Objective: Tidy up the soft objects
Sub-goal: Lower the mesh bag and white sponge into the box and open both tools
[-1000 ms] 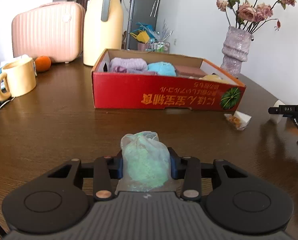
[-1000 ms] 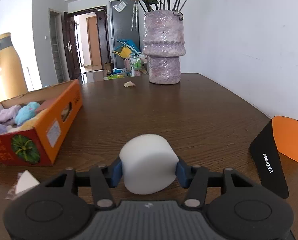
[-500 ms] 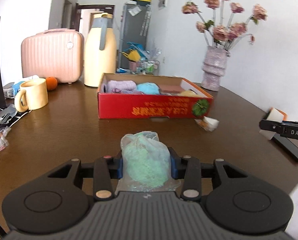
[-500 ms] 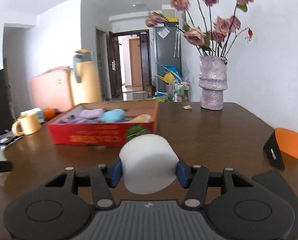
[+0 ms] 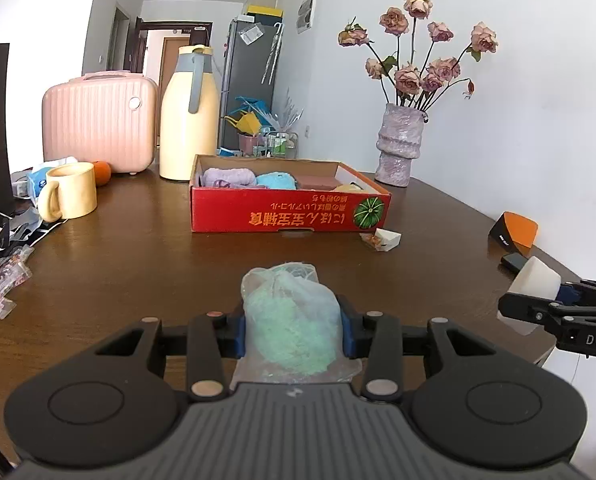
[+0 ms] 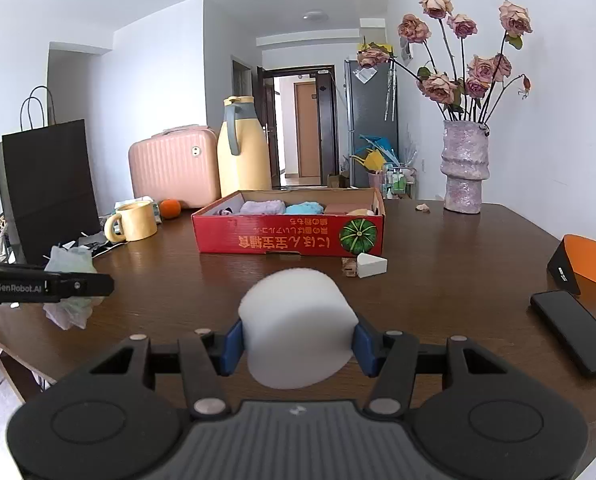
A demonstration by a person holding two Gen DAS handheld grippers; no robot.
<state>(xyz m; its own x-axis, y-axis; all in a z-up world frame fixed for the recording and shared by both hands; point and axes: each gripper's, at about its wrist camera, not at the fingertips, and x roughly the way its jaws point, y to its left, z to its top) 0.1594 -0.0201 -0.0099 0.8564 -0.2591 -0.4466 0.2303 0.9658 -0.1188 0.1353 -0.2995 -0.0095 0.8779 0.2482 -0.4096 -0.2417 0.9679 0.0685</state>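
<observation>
My left gripper [image 5: 292, 326] pinches a bagged green soft item [image 5: 290, 320]; my right gripper [image 6: 298, 340] pinches a white sponge [image 6: 298, 328]. Both hang above the desk's near edge. The red box [image 6: 290, 236], mid-desk, already holds several soft items; these two remain.

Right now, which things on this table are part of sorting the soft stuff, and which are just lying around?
Part of the job:
- green bagged bundle, held in the left gripper
- white foam block, held in the right gripper
- red cardboard box with soft pieces inside

Just lying about:
- yellow mug
- orange
- vase of flowers
- black phone
</observation>
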